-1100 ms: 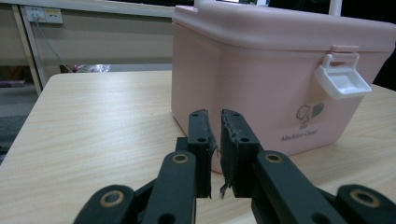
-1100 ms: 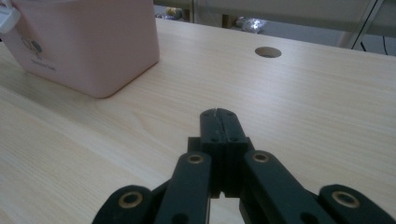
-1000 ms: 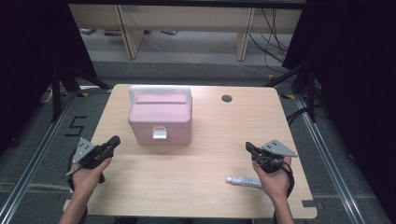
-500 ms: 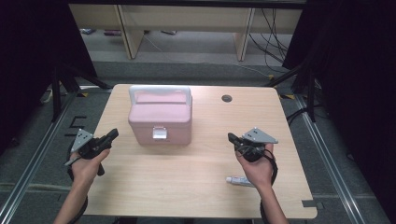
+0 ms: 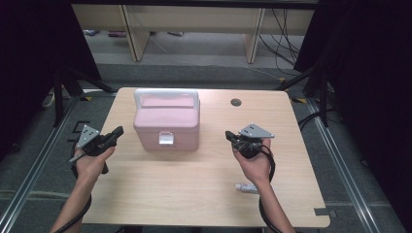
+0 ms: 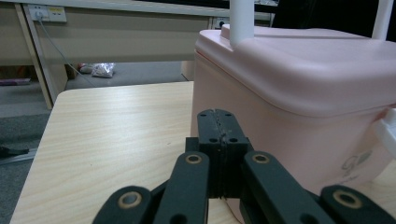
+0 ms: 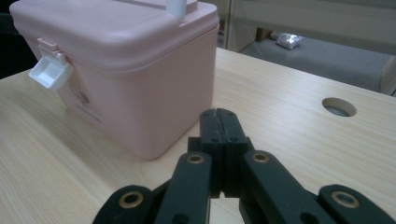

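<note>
The pink box (image 5: 166,124) stands upright, lid down, near the far edge of the table (image 5: 160,194), left of centre. Its white handle (image 5: 167,93) is raised; its white latch (image 5: 166,140) faces the near edge. The left gripper (image 5: 116,132), jaws together and empty, points at the box's left side, just beside it. The right gripper (image 5: 229,136), jaws together and empty, points at the right side, apart. A tube (image 5: 247,188) lies near the near-right corner.

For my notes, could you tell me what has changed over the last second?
Both grippers moved toward the box, the right gripper farther, away from the tube; the left gripper shut its jaws on nothing. The right jaws stayed shut; box and tube did not move.
</note>
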Tool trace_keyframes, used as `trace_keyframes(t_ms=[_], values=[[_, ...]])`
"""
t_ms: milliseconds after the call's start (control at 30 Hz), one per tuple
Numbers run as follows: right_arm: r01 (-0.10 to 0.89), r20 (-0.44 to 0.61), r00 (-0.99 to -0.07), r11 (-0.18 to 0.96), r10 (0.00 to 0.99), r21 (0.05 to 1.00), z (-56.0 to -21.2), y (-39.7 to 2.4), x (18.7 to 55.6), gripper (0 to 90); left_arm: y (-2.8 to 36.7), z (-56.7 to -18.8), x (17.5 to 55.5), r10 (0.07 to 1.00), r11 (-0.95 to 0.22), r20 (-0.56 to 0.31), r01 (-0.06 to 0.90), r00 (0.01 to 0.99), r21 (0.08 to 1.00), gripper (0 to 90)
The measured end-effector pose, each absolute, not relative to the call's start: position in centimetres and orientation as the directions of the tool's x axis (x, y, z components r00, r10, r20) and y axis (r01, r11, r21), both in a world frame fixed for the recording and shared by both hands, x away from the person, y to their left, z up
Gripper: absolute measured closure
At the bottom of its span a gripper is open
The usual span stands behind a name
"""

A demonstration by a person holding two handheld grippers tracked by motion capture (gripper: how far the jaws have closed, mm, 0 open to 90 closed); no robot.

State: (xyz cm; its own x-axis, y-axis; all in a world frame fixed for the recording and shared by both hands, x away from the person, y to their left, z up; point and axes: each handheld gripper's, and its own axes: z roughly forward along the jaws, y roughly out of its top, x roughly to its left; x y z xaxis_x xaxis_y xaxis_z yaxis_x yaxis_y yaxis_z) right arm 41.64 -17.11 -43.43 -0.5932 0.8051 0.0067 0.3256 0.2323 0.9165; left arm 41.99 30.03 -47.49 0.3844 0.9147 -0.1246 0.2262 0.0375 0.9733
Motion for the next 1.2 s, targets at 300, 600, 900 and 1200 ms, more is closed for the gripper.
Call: trace_keyframes(t_ms=[300,600,900,1200], values=[[0.363,0.020,-0.629,0.271,0.778,0.892,-43.6,-14.8,42.9,90.0,30.1,-47.2,44.2,0.918,0.010,-0.112,0.259,0.381,0.966,89.6],[0.381,0.033,-0.658,0.294,0.753,0.877,-43.8,-12.6,45.2,90.0,29.4,-47.4,45.5,0.910,0.004,-0.121,0.284,0.397,0.959,89.6],[0.401,0.009,-0.660,0.342,0.751,0.850,-43.4,-11.1,47.9,90.0,28.6,-47.5,46.8,0.905,-0.010,-0.122,0.306,0.408,0.952,89.6],[0.431,0.022,-0.662,0.356,0.749,0.829,-43.7,-9.6,48.8,90.0,27.4,-47.3,47.1,0.888,-0.046,-0.104,0.311,0.447,0.949,89.6]])
